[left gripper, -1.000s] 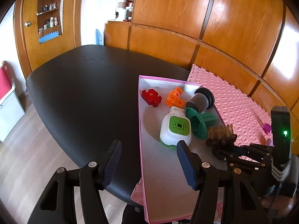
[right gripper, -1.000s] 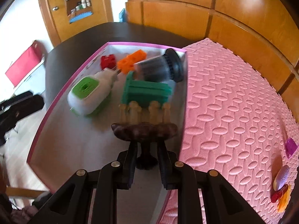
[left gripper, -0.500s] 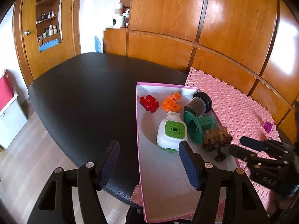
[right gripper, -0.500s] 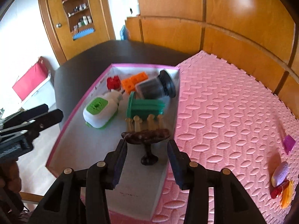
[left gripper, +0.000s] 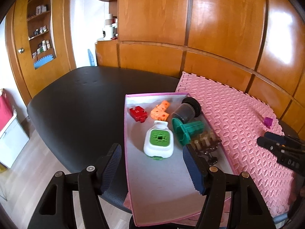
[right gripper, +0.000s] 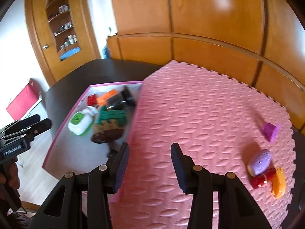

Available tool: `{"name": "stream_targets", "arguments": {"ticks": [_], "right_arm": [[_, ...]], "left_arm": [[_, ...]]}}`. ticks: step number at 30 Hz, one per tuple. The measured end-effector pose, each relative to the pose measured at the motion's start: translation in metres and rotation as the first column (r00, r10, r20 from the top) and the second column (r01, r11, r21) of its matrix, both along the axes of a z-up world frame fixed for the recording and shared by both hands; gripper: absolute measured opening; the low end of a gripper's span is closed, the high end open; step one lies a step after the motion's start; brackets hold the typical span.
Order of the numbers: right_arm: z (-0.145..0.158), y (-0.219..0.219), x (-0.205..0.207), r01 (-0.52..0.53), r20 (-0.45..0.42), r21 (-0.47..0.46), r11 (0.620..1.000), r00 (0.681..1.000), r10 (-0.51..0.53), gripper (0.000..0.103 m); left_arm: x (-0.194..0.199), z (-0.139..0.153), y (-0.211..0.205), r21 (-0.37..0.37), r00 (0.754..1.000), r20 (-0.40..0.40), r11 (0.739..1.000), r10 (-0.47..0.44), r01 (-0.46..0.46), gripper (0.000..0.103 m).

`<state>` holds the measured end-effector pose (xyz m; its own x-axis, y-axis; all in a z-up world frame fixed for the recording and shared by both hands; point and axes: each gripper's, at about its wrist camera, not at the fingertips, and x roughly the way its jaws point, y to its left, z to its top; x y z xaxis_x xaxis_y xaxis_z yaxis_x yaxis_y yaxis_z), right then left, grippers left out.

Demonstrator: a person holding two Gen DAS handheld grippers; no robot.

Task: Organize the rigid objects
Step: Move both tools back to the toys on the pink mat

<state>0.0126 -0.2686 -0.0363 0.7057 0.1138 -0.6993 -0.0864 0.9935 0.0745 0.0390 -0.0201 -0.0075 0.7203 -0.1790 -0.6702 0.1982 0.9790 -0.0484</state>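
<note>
The dark table (left gripper: 76, 103) carries a pink foam mat (right gripper: 200, 114) on its right half. A pink-rimmed tray (left gripper: 126, 133) is set along the mat's left edge. Gathered at the far end of the tray are a white and green container (left gripper: 159, 143), a green ribbed part (left gripper: 187, 131), a dark cylinder (left gripper: 187, 110), an orange block (left gripper: 160, 111), a red block (left gripper: 138, 113) and a brown comb-like piece (left gripper: 206, 146) lying nearest. Still on the mat, at its right edge, are a purple block (right gripper: 270, 131), a lilac oval piece (right gripper: 260, 162), a red piece (right gripper: 263, 177) and an orange piece (right gripper: 279, 183), the last three touching.

The right gripper (right gripper: 150, 164) is held over the mat with its jaws apart and nothing between them; the left gripper (left gripper: 152, 164) hangs over the near tray, likewise parted and empty.

The step in hand is judged to be a reach to the right-edge pieces. The purple block, standing apart, is best taken first, squarely across flat faces; the clustered three should be separated by a single careful pick.
</note>
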Motion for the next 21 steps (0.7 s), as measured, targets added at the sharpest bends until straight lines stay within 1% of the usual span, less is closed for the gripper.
{"name": "stream_targets", "arguments": {"ticks": [6, 10, 13, 16, 18, 20, 21], "right_arm": [[0.007, -0.047, -0.012, 0.109, 0.018, 0.000, 0.994, 0.994, -0.109, 0.045], [0.014, -0.085, -0.022, 0.196, 0.033, -0.008, 0.981, 0.980, -0.195, 0.045], [0.017, -0.115, -0.030, 0.268, 0.053, -0.023, 0.963, 0.962, -0.267, 0.045], [0.017, -0.155, -0.041, 0.372, 0.078, -0.023, 0.928, 0.926, -0.369, 0.045], [0.012, -0.179, -0.050, 0.442, 0.088, -0.021, 0.897, 0.895, -0.438, 0.045], [0.003, -0.211, -0.062, 0.538, 0.090, 0.017, 0.843, 0.838, -0.538, 0.045], [0.000, -0.221, -0.068, 0.571, 0.086, 0.036, 0.820, 0.816, -0.572, 0.045]], "left_arm": [[-0.006, 0.004, -0.018, 0.027, 0.999, 0.011, 0.999, -0.047, 0.047, 0.068], [-0.009, 0.008, -0.033, 0.046, 0.996, 0.018, 0.995, -0.089, 0.088, 0.069], [-0.011, 0.012, -0.046, 0.059, 0.992, 0.027, 0.990, -0.126, 0.125, 0.069], [-0.013, 0.016, -0.061, 0.073, 0.985, 0.032, 0.983, -0.168, 0.166, 0.069], [-0.013, 0.018, -0.073, 0.082, 0.979, 0.030, 0.977, -0.199, 0.196, 0.069], [-0.014, 0.020, -0.086, 0.092, 0.972, 0.026, 0.969, -0.231, 0.228, 0.069], [-0.015, 0.021, -0.093, 0.098, 0.968, 0.020, 0.964, -0.251, 0.248, 0.069]]}}
